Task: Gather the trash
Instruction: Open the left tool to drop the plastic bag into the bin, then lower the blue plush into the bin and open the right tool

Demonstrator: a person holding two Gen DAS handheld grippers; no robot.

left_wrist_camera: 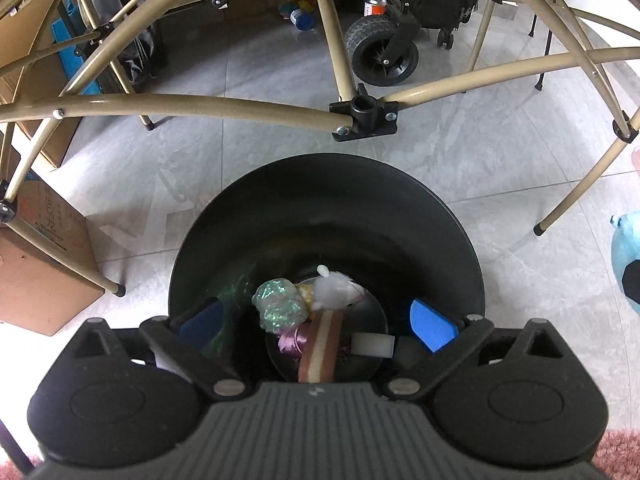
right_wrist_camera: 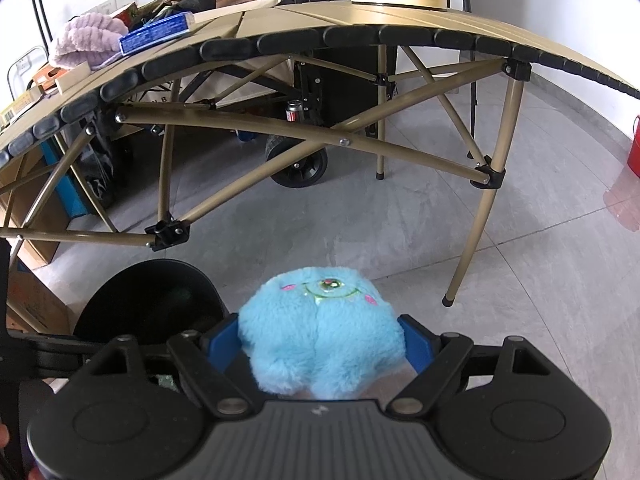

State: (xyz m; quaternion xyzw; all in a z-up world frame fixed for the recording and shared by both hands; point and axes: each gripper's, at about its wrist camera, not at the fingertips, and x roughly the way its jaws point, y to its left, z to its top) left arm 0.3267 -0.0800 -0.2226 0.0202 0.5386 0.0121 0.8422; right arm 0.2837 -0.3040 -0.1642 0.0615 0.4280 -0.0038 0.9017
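A black round trash bin (left_wrist_camera: 320, 200) stands on the grey tile floor, right under my left gripper (left_wrist_camera: 318, 322), which is open and empty above its mouth. Inside lie a crumpled green wrapper (left_wrist_camera: 280, 304), white fluff (left_wrist_camera: 332, 290), a pink ribbon (left_wrist_camera: 294, 340), a striped strip (left_wrist_camera: 322, 348) and a white block (left_wrist_camera: 372, 345). My right gripper (right_wrist_camera: 320, 340) is shut on a fluffy blue plush toy (right_wrist_camera: 320, 328), held to the right of the bin (right_wrist_camera: 152, 296). The toy also shows at the right edge of the left wrist view (left_wrist_camera: 628, 264).
A tan folding table (right_wrist_camera: 360, 20) stands beyond the bin, its legs and cross bars (left_wrist_camera: 200, 106) close over it. A purple plush (right_wrist_camera: 88, 40) and a blue box (right_wrist_camera: 156, 34) lie on top. Cardboard boxes (left_wrist_camera: 40, 272) stand left; a wheeled cart (left_wrist_camera: 384, 52) behind.
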